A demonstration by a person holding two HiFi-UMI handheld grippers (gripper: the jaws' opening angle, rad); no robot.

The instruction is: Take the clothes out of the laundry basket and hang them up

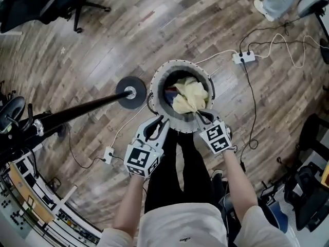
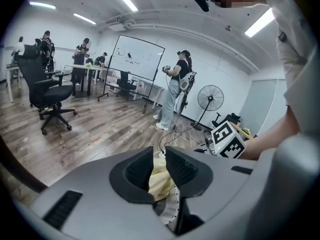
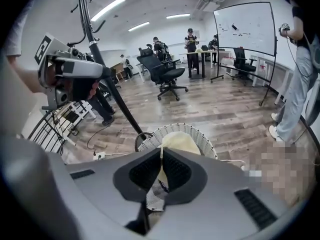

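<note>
Closest to the head camera, a person's pale shirt (image 1: 182, 228) and two bare forearms fill the bottom edge, with black trousers (image 1: 191, 171) below them. Each hand holds a grey gripper with a marker cube on it.

At the left, the left gripper (image 1: 158, 121) hangs just over the near rim of the laundry basket (image 1: 181, 63). Its jaws stand partly apart. Its own view shows only the yellow garment (image 1: 191, 95) and the basket's mesh through the gap, with nothing pressed between the pads.

At the right, the right gripper (image 1: 203, 116) is pressed together on a fold of that pale yellow garment. A small grey-striped bit of cloth (image 3: 152, 196) hangs just under its jaws. The garment rises from the round white basket on the floor straight in front of the person's feet. Darker clothes lie under it.

Just left of the basket sits the round dark base of a coat stand (image 1: 130, 92); its black pole slants off to the left. Farther out on the wooden floor (image 1: 103, 45), a white power strip (image 1: 243, 57) trails cables. Black office chairs (image 1: 36, 4) stand at the far left, and another person's legs (image 1: 275, 1) show at the far right.
</note>
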